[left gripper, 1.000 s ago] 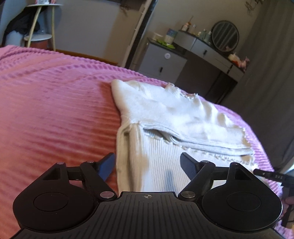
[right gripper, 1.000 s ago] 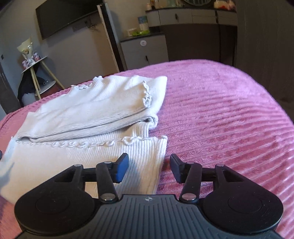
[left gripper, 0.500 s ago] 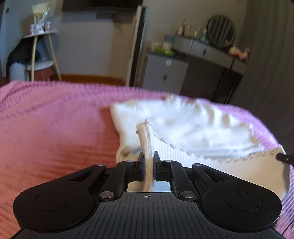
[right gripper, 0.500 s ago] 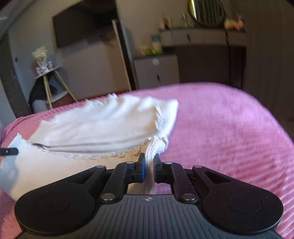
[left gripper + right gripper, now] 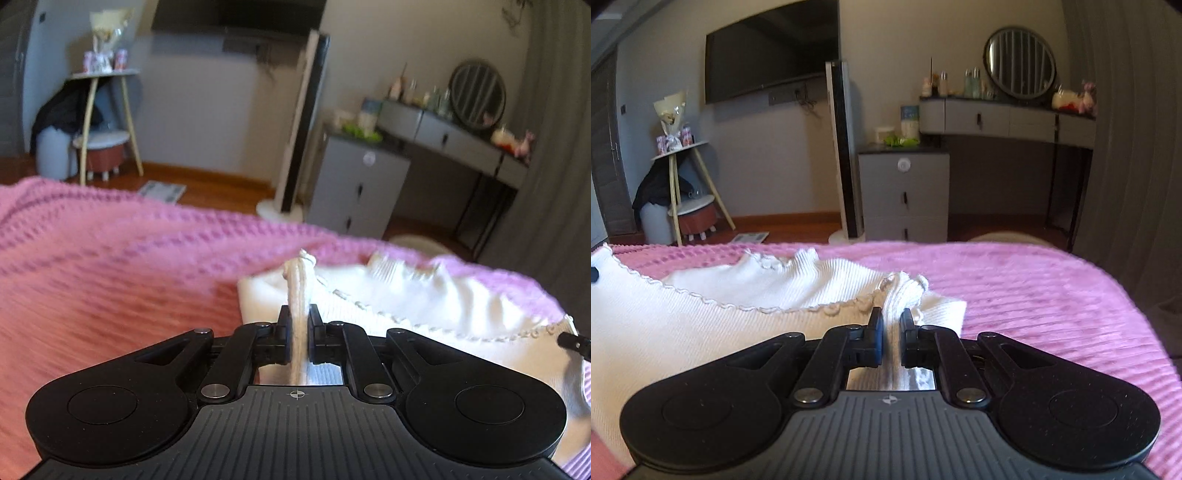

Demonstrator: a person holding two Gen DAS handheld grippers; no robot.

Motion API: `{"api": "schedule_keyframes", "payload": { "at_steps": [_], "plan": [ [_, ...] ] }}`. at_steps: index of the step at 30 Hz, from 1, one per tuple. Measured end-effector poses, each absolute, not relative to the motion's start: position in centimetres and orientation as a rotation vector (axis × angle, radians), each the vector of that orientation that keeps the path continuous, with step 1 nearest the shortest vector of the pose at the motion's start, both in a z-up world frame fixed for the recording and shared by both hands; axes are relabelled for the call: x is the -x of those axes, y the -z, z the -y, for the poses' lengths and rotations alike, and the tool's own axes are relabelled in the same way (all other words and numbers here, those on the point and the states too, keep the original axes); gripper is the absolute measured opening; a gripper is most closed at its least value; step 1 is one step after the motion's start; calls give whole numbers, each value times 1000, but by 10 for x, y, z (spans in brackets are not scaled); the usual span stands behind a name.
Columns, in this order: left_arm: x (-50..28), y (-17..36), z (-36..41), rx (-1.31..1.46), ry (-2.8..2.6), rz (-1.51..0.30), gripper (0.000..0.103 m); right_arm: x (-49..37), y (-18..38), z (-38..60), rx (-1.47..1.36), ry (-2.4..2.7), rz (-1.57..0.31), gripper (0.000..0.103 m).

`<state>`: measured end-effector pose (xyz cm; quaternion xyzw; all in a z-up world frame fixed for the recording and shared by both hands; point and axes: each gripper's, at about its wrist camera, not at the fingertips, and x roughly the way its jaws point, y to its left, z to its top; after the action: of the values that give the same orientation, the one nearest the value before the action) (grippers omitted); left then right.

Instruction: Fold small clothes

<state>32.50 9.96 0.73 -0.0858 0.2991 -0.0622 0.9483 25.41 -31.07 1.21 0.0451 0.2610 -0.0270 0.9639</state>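
A small white ribbed top point(image 5: 436, 302) point(image 5: 701, 317) with scalloped trim lies partly folded on the pink bedspread point(image 5: 110, 266) point(image 5: 1034, 302). My left gripper point(image 5: 298, 314) is shut on the left corner of its near hem, and the pinched cloth stands up between the pads. My right gripper point(image 5: 891, 317) is shut on the right corner of the same hem. The hem hangs between the two, lifted above the folded part behind it. A tip of the other gripper shows at the right edge of the left wrist view and at the left edge of the right wrist view.
Beyond the bed's far edge stand a grey drawer cabinet point(image 5: 905, 192), a dressing table with a round mirror point(image 5: 1019, 62), a tall standing panel point(image 5: 844, 151) and a small round side table point(image 5: 679, 155). A grey curtain point(image 5: 1126, 129) hangs at the right.
Both grippers went from open over the near hem to shut on its corners. They have since risen and carried the hem forward, over the folded part of the top.
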Motion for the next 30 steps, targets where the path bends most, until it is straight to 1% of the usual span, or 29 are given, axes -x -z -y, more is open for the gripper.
{"api": "schedule_keyframes", "payload": {
  "at_steps": [3, 4, 5, 6, 7, 8, 9, 10, 13, 16, 18, 19, 20, 22, 23, 25, 26, 27, 28, 29, 30],
  "plan": [
    [-336, 13, -95, 143, 179, -676, 12, -277, 9, 314, -91, 45, -619, 8],
    [-337, 18, -94, 135, 201, -696, 16, -282, 14, 314, -79, 46, -641, 11],
    [-338, 23, -92, 125, 217, -706, 22, -285, 18, 315, -85, 41, -662, 17],
    [-338, 26, -90, 107, 234, -707, 22, -286, 21, 318, -105, 27, -673, 19],
    [-337, 28, -90, 82, 240, -701, 21, -285, 23, 319, -118, 8, -671, 19],
    [-337, 27, -90, 64, 245, -694, 11, -284, 23, 318, -102, 1, -663, 18],
    [-337, 26, -90, 57, 250, -691, 10, -284, 24, 317, -81, -6, -662, 18],
    [-336, 23, -90, 53, 240, -688, 10, -283, 25, 316, -68, -14, -661, 8],
    [-330, 4, -89, 55, 201, -632, 9, -278, 17, 311, -23, -12, -624, 7],
    [-337, -17, -83, 2, 172, -558, 9, -276, -5, 301, 38, -8, -524, 7],
    [-351, -27, -76, -36, 125, -517, 9, -300, -24, 293, 96, 36, -455, 7],
    [-360, -31, -72, -44, 104, -498, 9, -300, -24, 293, 96, 36, -455, 7],
    [-369, -34, -69, -45, 79, -483, 9, -323, -28, 292, 129, 78, -421, 7],
    [-390, -34, -61, -41, 37, -475, 10, -335, -27, 293, 138, 107, -411, 7],
    [-401, -31, -53, -63, -1, -485, 16, -346, -25, 295, 142, 127, -409, 7],
    [-415, -22, -42, -92, -70, -493, 40, -366, -17, 297, 153, 176, -418, 9],
    [-417, -17, -39, -89, -81, -518, 55, -373, -11, 299, 159, 197, -420, 17],
    [-412, -14, -40, -69, -58, -531, 53, -375, -8, 300, 156, 234, -431, 20],
    [-404, -10, -41, -49, -14, -548, 53, -374, -6, 303, 120, 251, -442, 24],
    [-392, -6, -44, -33, 25, -568, 54, -367, -3, 309, 66, 217, -454, 28],
    [-378, 0, -48, -13, 49, -584, 57, -355, 0, 315, 24, 185, -476, 29]
  ]
}}
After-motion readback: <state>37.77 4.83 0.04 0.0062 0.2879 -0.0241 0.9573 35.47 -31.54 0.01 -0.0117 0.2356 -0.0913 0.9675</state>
